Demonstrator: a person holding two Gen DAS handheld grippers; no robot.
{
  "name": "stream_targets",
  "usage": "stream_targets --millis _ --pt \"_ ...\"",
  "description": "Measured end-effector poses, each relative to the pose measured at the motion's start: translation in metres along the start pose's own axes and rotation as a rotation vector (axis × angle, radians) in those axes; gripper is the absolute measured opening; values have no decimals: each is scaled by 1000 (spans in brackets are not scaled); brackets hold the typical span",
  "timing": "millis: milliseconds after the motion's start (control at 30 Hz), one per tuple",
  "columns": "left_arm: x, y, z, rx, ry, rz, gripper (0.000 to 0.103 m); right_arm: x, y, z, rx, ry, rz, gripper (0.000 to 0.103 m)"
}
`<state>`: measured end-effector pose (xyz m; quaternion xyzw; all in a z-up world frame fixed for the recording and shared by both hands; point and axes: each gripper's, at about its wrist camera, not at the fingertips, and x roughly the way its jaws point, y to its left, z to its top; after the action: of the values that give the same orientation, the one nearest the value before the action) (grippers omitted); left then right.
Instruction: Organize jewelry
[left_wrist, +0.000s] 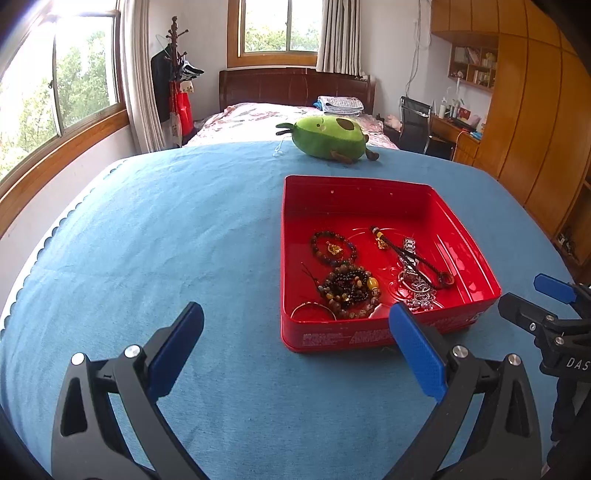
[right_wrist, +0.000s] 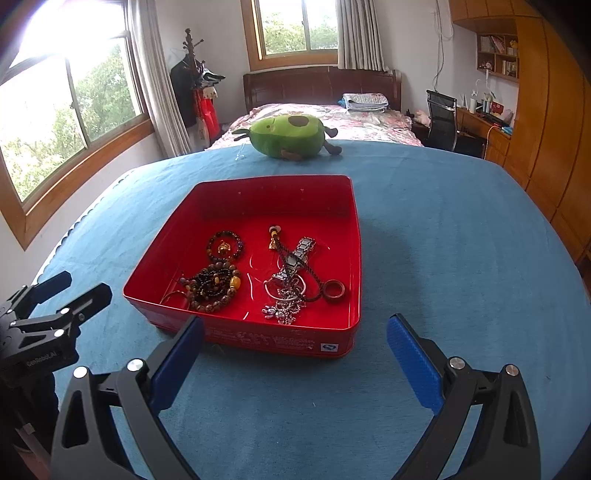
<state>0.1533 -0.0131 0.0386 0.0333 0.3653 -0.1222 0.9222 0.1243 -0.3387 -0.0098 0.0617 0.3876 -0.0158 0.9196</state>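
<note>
While both claws hover low over blue cloth, left gripper spread wide, nothing between fingers; right gripper likewise spread, empty. Red tin just ahead of right claw, ahead-right of left claw, near wall close to fingertips. Inside tin: beaded bracelets left, silver watch and dark cord centre-right, brown ring right, silver chain nearest. Farther ahead: avocado plush at cloth's far edge; beyond it, bed.

One red tin, one plush avocado, perhaps eight jewelry pieces
</note>
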Motion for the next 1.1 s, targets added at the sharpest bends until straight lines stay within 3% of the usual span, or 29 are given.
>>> stream_targets --millis 1100 --pt "0 -2 0 13 5 0 100 3 0 -1 3 4 0 99"
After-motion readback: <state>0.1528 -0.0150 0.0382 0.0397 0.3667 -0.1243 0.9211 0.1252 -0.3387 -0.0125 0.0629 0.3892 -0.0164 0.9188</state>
